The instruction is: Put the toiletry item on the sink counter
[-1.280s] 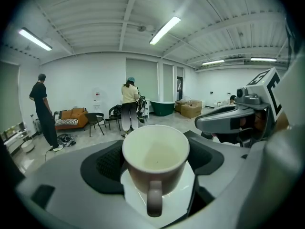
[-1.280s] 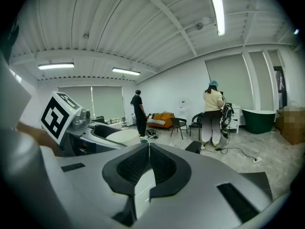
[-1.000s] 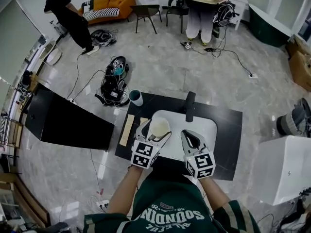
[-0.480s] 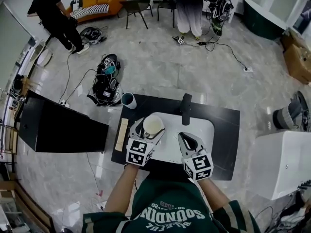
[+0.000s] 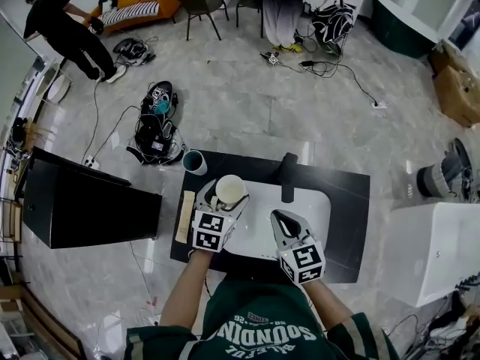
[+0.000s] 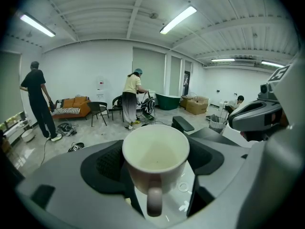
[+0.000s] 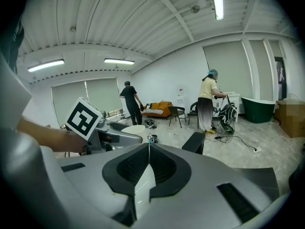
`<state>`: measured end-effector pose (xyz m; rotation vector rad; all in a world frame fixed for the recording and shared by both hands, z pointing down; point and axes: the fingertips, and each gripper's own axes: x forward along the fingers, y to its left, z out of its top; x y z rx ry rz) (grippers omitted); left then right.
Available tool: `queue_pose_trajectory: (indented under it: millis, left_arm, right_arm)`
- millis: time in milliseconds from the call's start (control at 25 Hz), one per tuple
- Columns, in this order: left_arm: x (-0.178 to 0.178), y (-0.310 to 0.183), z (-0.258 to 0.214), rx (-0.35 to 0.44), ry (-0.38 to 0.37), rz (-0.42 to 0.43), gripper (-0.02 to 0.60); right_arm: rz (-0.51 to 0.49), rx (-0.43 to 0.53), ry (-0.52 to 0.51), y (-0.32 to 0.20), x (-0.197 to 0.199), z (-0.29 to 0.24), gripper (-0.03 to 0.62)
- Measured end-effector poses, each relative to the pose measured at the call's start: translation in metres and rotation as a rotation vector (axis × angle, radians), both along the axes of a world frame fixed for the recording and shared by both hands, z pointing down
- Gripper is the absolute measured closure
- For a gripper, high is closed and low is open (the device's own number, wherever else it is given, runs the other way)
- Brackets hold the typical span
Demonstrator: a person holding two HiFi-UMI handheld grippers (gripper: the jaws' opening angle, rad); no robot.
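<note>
A cream mug sits upright between the jaws of my left gripper, which is shut on it above the left end of the white sink basin. In the left gripper view the mug is empty, with its handle turned toward the camera. My right gripper hangs over the basin's near side, jaws closed together with nothing in them. The black counter surrounds the basin. In the right gripper view the left gripper's marker cube and the mug show at the left.
A black faucet stands at the basin's far rim. A teal cup stands on the counter's far left corner, and a wooden strip lies along its left edge. A black cabinet stands left, a white unit right. People stand far off.
My left gripper has carried the mug a little left and farther away, toward the basin's left end. The right gripper has stayed shut over the basin.
</note>
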<state>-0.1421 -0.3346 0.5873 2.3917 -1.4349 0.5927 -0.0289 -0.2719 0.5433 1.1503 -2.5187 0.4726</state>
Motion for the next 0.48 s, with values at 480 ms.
queue_pose_trajectory:
  millis: [480]
  left_arm:
    - [-0.038,-0.055,0.045,-0.059,0.041,-0.137,0.167]
  right_arm:
    - [0.015,-0.05,0.018,-0.023,-0.025,0.022,0.551]
